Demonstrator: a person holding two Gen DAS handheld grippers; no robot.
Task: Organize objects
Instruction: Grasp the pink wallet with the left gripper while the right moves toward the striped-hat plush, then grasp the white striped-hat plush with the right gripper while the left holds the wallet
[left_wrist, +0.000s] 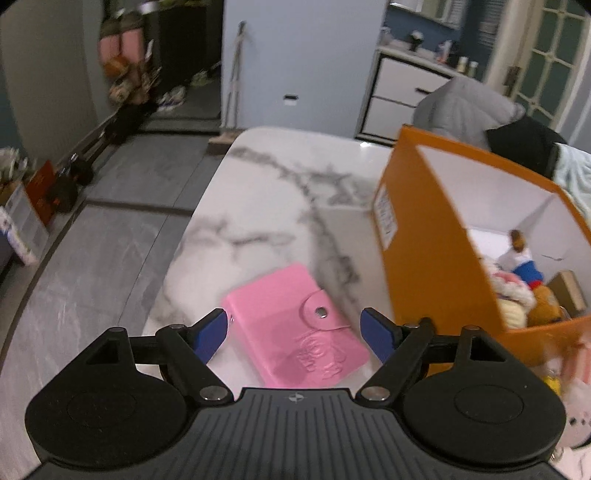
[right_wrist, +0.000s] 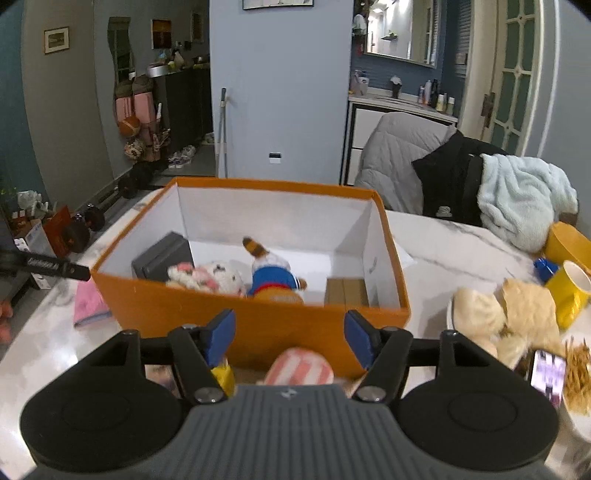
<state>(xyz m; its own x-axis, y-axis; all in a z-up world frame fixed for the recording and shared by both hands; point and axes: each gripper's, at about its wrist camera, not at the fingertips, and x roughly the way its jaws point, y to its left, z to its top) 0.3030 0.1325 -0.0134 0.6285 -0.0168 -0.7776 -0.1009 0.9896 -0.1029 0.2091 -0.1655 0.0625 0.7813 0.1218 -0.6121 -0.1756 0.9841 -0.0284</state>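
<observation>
Jaws of the left gripper (left_wrist: 297, 334) stand wide apart, hanging just above a pink snap wallet (left_wrist: 295, 328) that lies flat on the marble tabletop (left_wrist: 266, 206), its near end between the blue fingertips (left_wrist: 210, 334). Whether either pad touches the wallet cannot be told. Just right of the wallet stands the orange box (left_wrist: 424, 258), open at the top and white inside.

The right gripper (right_wrist: 290, 338) also has its jaws spread, holding nothing, hovering near the box's front wall (right_wrist: 258, 325). A pink-striped soft item (right_wrist: 299, 367) sits low between the fingers, just in front of the box. Inside the box lie a white-and-pink plush (right_wrist: 210, 277), a blue-and-white plush doll (right_wrist: 273, 277), a dark grey case (right_wrist: 162, 258) at the left, and a brown cardboard piece (right_wrist: 345, 291) at the right. Right of the box rest a cream plush (right_wrist: 506, 314) and a yellow mug (right_wrist: 569, 291).
</observation>
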